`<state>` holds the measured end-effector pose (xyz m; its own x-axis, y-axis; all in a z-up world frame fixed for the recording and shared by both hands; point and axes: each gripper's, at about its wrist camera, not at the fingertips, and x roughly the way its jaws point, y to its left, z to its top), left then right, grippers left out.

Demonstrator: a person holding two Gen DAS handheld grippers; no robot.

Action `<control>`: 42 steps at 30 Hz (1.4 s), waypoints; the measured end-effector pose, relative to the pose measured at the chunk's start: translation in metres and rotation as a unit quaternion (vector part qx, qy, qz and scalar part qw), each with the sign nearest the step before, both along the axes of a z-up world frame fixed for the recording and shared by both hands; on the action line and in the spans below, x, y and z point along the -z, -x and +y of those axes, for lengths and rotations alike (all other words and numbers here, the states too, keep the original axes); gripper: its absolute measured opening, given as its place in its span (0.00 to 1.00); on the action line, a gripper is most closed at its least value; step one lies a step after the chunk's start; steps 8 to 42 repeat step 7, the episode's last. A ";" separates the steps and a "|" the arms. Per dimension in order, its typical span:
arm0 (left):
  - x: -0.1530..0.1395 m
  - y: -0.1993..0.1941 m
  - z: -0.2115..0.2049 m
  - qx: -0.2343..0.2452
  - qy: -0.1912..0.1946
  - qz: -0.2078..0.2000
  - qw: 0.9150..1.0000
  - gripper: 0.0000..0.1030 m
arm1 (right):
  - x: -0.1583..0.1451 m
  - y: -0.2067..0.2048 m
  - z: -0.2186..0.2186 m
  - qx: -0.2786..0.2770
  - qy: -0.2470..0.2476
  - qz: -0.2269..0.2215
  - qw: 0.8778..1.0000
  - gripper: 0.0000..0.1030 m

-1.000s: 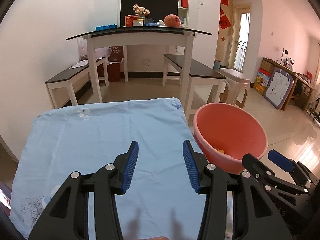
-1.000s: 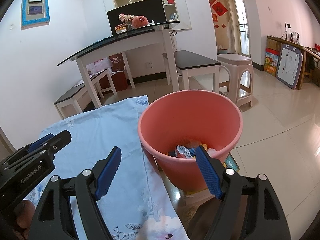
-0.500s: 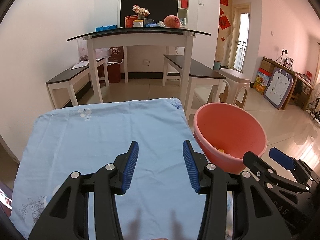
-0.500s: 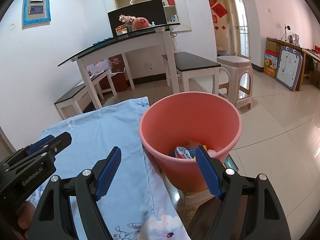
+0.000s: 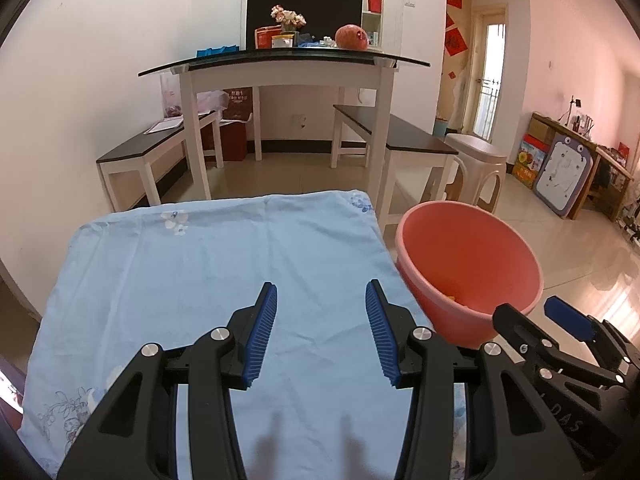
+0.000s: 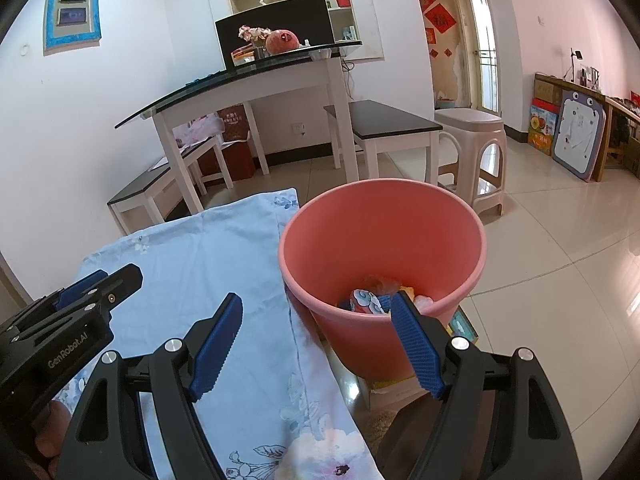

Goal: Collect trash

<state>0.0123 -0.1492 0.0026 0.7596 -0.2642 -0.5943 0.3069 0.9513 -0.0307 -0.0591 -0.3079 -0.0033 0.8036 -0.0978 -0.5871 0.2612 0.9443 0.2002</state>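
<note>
Lower centre of the left wrist view: my left gripper [image 5: 321, 330], black with ribbed blue pads, jaws parted to a moderate gap and holding nothing, over the pale blue floral cloth [image 5: 192, 264] that covers the near surface. At the lower right of that view the tips of my right gripper [image 5: 536, 322] project in front of the bin.

Lower centre of the right wrist view: my right gripper [image 6: 316, 346], jaws spread wide and empty; its left pad lies over the cloth [image 6: 208, 264], its right pad in front of the near rim of the round salmon-pink plastic bin [image 6: 452, 272]. The left gripper [image 6: 102, 284] enters at the lower left, with part of a hand [image 6: 52, 436] below it.

Middle right of both views: the bin [image 5: 516, 280] stands just beside the cloth's right edge. Inside it, low down, lies the trash, a heap of crumpled coloured wrappers [image 6: 370, 300].

Upper centre, beyond: a white table with dark glass top [image 5: 280, 62] bearing a round red fruit [image 5: 351, 37], dark-topped white benches [image 5: 396, 136] on either side, and a beige plastic stool [image 6: 472, 136] on the tiled floor.
</note>
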 end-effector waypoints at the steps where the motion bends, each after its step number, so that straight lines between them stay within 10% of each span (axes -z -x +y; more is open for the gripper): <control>1: 0.001 -0.001 0.000 0.001 -0.001 0.002 1.000 0.45 | 0.001 0.000 0.001 0.000 -0.001 0.001 1.000 0.73; 42: 0.003 0.000 -0.002 0.003 -0.002 0.004 1.000 0.45 | 0.002 0.000 0.000 0.001 -0.001 0.002 1.000 0.73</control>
